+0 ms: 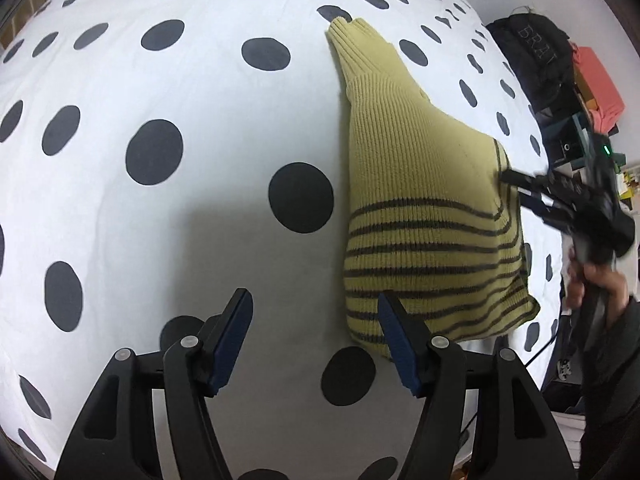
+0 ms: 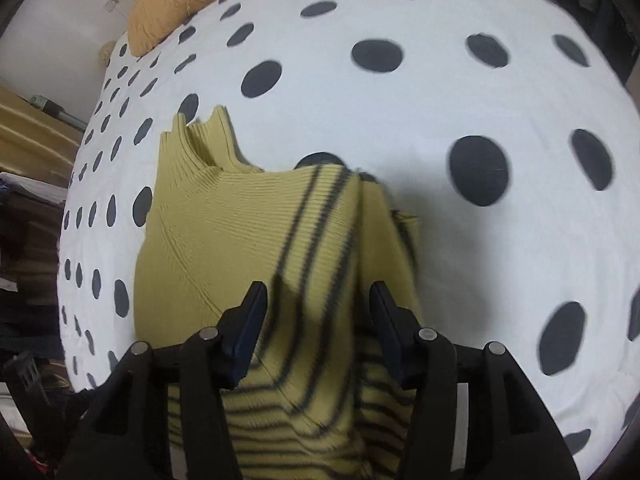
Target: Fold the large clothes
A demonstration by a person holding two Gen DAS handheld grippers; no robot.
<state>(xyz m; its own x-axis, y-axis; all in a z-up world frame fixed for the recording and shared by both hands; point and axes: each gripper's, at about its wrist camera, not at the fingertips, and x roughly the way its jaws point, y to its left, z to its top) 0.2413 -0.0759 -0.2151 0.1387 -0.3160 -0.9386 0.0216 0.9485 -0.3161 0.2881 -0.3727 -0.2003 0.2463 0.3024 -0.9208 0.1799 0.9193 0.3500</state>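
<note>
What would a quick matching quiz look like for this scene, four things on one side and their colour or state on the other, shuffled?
Things:
1. sweater
2. bedspread
3. cushion
4. left gripper

Descriptions:
A. white with dark dots
B. jaws apart, holding nothing
C. yellow-green knit with dark stripes
D. orange, at the far edge of the bed

Pairs: 1-C, 2-A, 3-D, 4-B

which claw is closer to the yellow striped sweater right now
Right. The right claw is open directly over the sweater, fabric between its fingers. The left claw is open beside the sweater's near corner, mostly over the dotted bedsheet.
</note>
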